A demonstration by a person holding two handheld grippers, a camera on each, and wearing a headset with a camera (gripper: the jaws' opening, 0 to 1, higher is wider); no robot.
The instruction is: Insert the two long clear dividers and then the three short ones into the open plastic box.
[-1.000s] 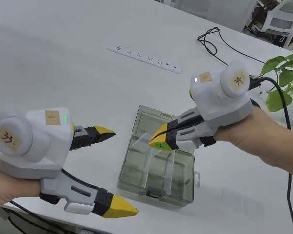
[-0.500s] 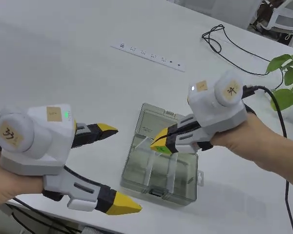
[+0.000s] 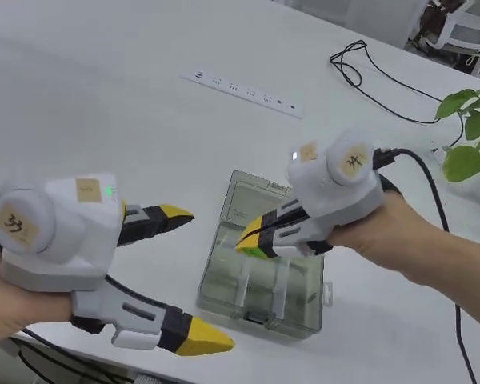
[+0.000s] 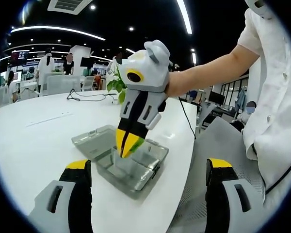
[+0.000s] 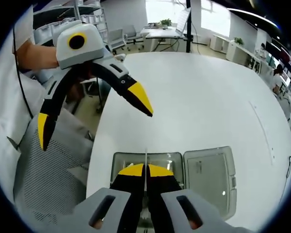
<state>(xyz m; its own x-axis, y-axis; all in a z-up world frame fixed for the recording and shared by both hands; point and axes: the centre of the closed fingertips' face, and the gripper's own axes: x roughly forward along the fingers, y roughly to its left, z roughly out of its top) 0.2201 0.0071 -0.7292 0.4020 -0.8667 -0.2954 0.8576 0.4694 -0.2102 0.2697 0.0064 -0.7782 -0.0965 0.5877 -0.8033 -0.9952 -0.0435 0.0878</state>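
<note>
Head view, left tongs (image 3: 194,280): lower left of the frame, jaws wide apart, holding nothing.
Head view, right tongs (image 3: 252,244): centre, jaws together, tips over the plastic box (image 3: 210,280).
Head view, box: open on the white counter (image 3: 104,96), lower centre; power strip (image 3: 244,90) above it.
Left gripper view: right tongs point down into the box, mid-frame.
Right gripper view: right tongs clamped on a thin clear divider (image 5: 145,156), seen edge-on over the box at bottom centre; left tongs at upper left.

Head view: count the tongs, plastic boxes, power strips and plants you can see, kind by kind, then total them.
Tongs: 2 (left tongs, right tongs)
Plastic box: 1
Power strip: 1
Plant: 1
Total: 5
</note>
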